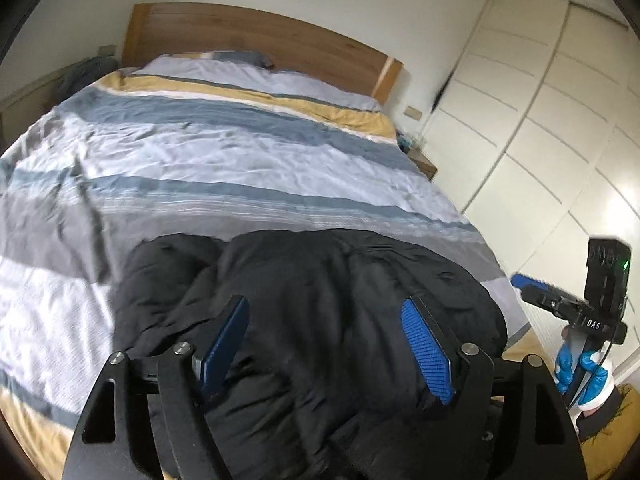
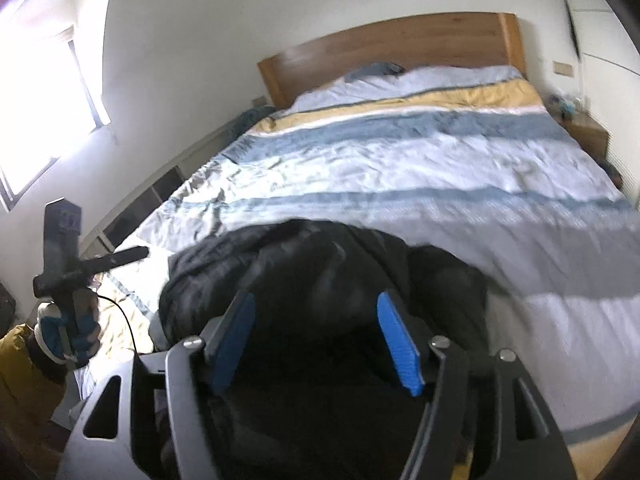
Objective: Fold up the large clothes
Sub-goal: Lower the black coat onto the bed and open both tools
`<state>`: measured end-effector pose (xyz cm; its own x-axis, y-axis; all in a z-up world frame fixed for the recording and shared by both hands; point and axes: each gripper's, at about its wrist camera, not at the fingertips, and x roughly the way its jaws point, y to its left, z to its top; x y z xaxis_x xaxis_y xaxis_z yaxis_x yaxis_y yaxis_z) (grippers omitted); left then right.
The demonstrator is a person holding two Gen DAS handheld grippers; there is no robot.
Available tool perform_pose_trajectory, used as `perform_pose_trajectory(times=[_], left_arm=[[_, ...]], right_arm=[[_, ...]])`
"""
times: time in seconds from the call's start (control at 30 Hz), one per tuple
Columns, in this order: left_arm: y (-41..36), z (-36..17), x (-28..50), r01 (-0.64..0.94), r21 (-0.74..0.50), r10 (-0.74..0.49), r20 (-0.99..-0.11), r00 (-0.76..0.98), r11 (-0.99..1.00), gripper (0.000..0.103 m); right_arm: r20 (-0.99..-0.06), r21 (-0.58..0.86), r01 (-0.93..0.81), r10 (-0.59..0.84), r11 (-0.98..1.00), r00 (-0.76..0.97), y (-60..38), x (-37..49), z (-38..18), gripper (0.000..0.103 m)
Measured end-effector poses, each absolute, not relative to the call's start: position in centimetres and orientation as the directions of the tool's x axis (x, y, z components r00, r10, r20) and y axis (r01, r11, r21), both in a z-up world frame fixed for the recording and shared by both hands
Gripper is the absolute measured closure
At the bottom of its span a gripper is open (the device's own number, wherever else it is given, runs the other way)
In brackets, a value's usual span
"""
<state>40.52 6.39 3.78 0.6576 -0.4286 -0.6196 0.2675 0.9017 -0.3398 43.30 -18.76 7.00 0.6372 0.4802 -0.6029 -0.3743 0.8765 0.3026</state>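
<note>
A black padded jacket (image 1: 320, 264) lies bunched in a thick folded heap at the foot of the bed, and the right wrist view shows it too (image 2: 320, 248). My left gripper (image 1: 324, 308) hovers above the jacket's near part. Its blue pads are wide apart and nothing is pinched between them. My right gripper (image 2: 316, 300) hangs over the same heap from the other side, also open and holding nothing. Each view shows the person's other gloved hand (image 1: 580, 372) (image 2: 68, 328) holding its tool at the frame's edge.
The bed's striped duvet (image 1: 200, 152) in grey, blue, white and yellow stretches to a wooden headboard (image 1: 248, 36). White wardrobe doors (image 1: 540, 120) stand to the right with a small nightstand (image 1: 426, 166). A bright window (image 2: 44, 92) and low shelving (image 2: 148, 200) are on the left.
</note>
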Motion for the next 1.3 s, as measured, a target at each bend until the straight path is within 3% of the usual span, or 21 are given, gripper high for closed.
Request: perform_pose_trajectory(times=[0.2, 0.5, 0.7, 0.9, 1.13, 1.3], left_arm=[[3.2, 1.0, 43.1, 0.268, -0.272, -0.382, -0.675, 0.632, 0.924, 0.025], [2.2, -4.5, 42.7, 0.282, -0.167, -0.31, -0.734, 0.604, 0.945, 0.025], [1.4, -7.3, 42.0, 0.296, -0.083, -0.256, -0.748, 0.613, 0.952, 0.025], [1.5, -6.4, 41.3, 0.276, -0.088, -0.244, -0.757, 0.606, 0.957, 0.025], [0.4, -2.3, 38.7, 0.312, -0.153, -0.329, -0.684, 0.651, 0.938, 0.025], [-0.4, -3.9, 38.5, 0.322, -0.145, -0.323, -0.718, 0.617, 0.936, 0.025]], right_arm=[[-0.629, 0.265, -0.406, 0.476, 0.875, 0.615, -15.2, 45.5, 5.4, 0.039], [-0.738, 0.193, -0.4, 0.402, 0.896, 0.543, -14.7, 46.1, -1.7, 0.039], [-0.75, 0.205, -0.376, 0.392, 0.904, 0.533, -15.5, 45.8, -5.0, 0.039], [-0.774, 0.153, -0.36, 0.338, 0.92, 0.535, -14.9, 45.2, -4.7, 0.039], [-0.74, 0.127, -0.383, 0.344, 0.915, 0.578, -14.0, 43.5, -1.1, 0.039], [-0.759, 0.117, -0.379, 0.329, 0.918, 0.563, -14.1, 43.4, -1.9, 0.039]])
